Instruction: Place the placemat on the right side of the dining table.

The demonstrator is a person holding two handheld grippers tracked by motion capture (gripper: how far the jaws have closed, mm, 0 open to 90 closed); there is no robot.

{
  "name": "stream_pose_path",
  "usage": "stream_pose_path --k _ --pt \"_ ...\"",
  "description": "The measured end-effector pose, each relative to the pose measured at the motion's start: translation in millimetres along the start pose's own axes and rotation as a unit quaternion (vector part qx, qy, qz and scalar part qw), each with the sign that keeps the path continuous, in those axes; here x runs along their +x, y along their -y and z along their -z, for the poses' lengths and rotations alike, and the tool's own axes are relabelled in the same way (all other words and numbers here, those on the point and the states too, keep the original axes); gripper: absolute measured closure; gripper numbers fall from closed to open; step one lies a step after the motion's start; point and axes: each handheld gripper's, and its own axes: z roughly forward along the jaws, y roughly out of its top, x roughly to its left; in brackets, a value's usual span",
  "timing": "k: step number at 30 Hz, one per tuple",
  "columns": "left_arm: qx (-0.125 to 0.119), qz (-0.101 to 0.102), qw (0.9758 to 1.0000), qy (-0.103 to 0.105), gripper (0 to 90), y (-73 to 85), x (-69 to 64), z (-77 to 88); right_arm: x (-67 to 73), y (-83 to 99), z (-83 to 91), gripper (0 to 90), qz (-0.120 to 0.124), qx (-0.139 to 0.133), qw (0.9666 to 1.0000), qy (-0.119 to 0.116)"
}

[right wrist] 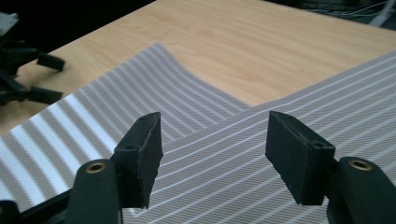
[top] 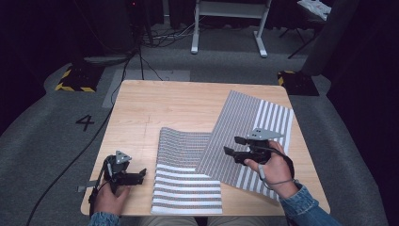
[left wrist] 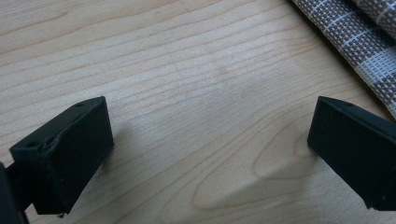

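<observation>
Two grey and white striped woven mats lie on the wooden table [top: 188, 101]. The nearer mat [top: 186, 181] reaches the front edge and its far end bulges up. A larger mat [top: 247, 125] lies askew to the right, with its corner overlapping the nearer one. My right gripper [top: 234, 145] hovers open over that overlapping corner, and nothing is between its jaws. In the right gripper view it [right wrist: 215, 140] is above the larger mat [right wrist: 289, 102], with the nearer mat [right wrist: 116, 93] beyond. My left gripper [top: 141, 175] is open over bare wood, left of the nearer mat. Its own view [left wrist: 210, 126] has a mat corner [left wrist: 355, 37] at upper right.
Around the table is grey carpet, with a black cable [top: 70, 165] trailing off to the left. A white desk frame [top: 230, 23] stands behind the table. Yellow and black striped bases [top: 75, 80] sit at both far corners. Bare wood [right wrist: 261, 42] covers the far half of the table.
</observation>
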Motion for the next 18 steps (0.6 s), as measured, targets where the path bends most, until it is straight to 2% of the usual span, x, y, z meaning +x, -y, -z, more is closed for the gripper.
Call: stream_pose_path --k 1,3,10,14,18 --pt "0.0 0.0 1.0 0.0 0.2 0.0 0.0 0.0 8.0 2.2 -6.6 36.4 0.003 0.007 0.9999 -0.011" --pt "0.0 0.0 1.0 0.0 0.2 0.0 0.0 0.0 14.3 5.7 -12.8 36.0 0.003 0.012 0.9997 -0.02" --pt "0.0 0.0 1.0 0.0 0.2 0.0 0.0 0.0 27.5 24.4 -34.1 34.4 0.004 0.035 0.9988 -0.033" --pt "0.0 0.0 1.0 0.0 0.2 0.0 0.0 0.0 39.9 38.5 -50.4 33.4 0.012 0.061 0.997 -0.047" --pt "0.0 0.0 1.0 0.0 0.2 0.0 0.0 0.0 48.4 49.2 -65.6 32.4 0.026 0.086 0.9947 -0.051"
